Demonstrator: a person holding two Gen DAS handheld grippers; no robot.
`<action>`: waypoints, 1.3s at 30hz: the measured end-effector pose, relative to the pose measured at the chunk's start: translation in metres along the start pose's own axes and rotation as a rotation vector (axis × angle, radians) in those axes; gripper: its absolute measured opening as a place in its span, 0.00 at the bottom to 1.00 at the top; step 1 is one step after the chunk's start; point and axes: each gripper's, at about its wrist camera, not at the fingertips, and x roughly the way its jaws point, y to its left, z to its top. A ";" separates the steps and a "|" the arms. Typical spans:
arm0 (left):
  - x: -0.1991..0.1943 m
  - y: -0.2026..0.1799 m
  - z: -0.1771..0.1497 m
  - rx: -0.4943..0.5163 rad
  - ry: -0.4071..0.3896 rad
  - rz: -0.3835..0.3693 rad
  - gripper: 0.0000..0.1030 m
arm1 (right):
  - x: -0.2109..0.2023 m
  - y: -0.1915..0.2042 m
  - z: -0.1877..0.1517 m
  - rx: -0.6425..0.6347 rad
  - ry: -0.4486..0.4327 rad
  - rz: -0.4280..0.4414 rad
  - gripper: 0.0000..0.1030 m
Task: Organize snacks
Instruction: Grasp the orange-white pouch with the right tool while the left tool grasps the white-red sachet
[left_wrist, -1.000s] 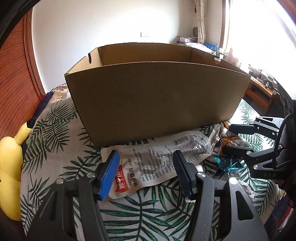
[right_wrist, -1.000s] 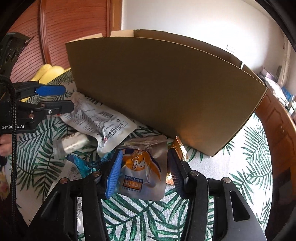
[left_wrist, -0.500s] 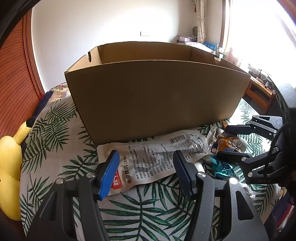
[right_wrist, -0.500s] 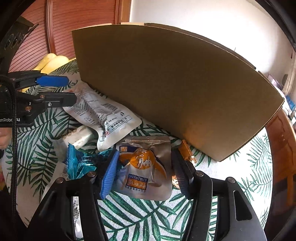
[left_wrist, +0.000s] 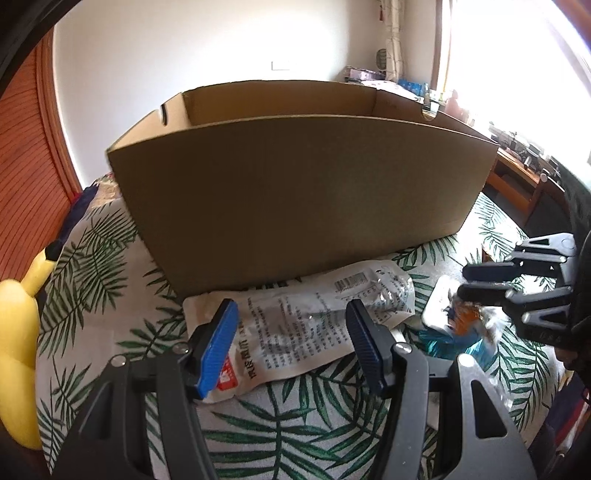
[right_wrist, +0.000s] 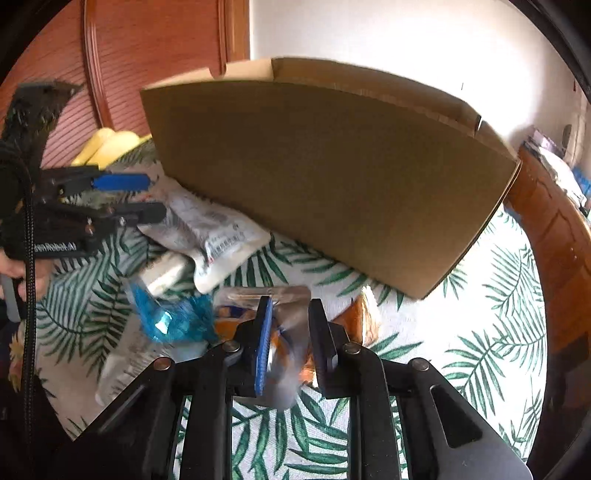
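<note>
Leaf-print cloth (left_wrist: 303, 424) covers the desk; white wall and wood panelling behind. Left wrist view: left claw (left_wrist: 291, 347) open, straddling a white snack pouch (left_wrist: 306, 325) lying flat, long axis left to right, against the cardboard box (left_wrist: 295, 192); box contents hidden. Right wrist view: right claw (right_wrist: 291, 347) clamped on a silver-orange pouch (right_wrist: 284, 325), blurred, beside a blue wrapper (right_wrist: 173, 317).
</note>
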 end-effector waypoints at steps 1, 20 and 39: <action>0.000 -0.001 0.001 0.011 0.000 -0.012 0.58 | 0.001 -0.001 -0.003 0.004 0.007 0.006 0.21; 0.019 -0.009 0.011 0.165 0.117 -0.104 0.51 | -0.019 -0.010 -0.013 0.047 -0.052 -0.018 0.27; -0.001 -0.043 -0.009 0.323 0.131 -0.045 0.57 | -0.029 -0.014 -0.028 0.062 -0.060 -0.012 0.28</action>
